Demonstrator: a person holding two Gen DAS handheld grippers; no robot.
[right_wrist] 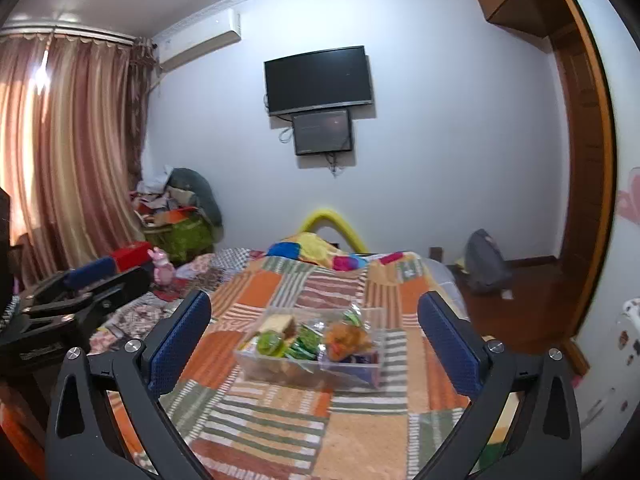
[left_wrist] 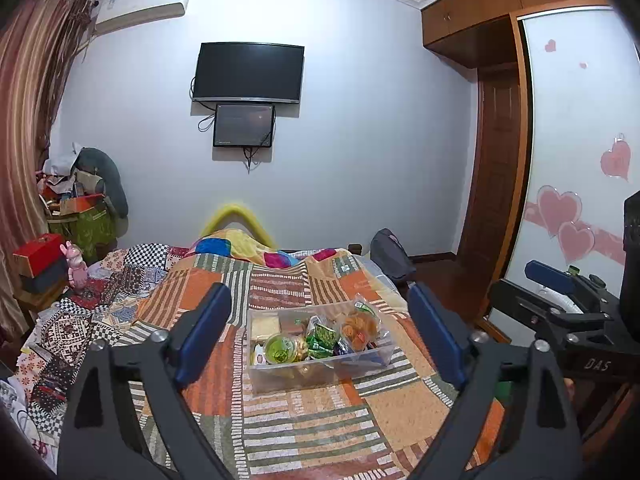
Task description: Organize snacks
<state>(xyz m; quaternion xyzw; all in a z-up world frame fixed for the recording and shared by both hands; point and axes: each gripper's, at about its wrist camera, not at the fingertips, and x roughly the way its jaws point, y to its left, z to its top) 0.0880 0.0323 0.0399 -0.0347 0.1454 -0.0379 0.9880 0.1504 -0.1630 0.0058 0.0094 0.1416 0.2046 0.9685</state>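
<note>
Clear plastic bin (left_wrist: 320, 360) of snacks (left_wrist: 320, 338) sits mid-bed on the patchwork quilt (left_wrist: 304, 420), well in from its edges; left hand-held gripper (left_wrist: 320, 336) and right hand-held gripper (right_wrist: 316, 340) both gape wide, empty; suggest checking no packet overhangs the rim.

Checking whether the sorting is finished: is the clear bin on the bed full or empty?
Full: the clear bin on the quilt holds packed snacks up to its rim, and some rise above it.
</note>
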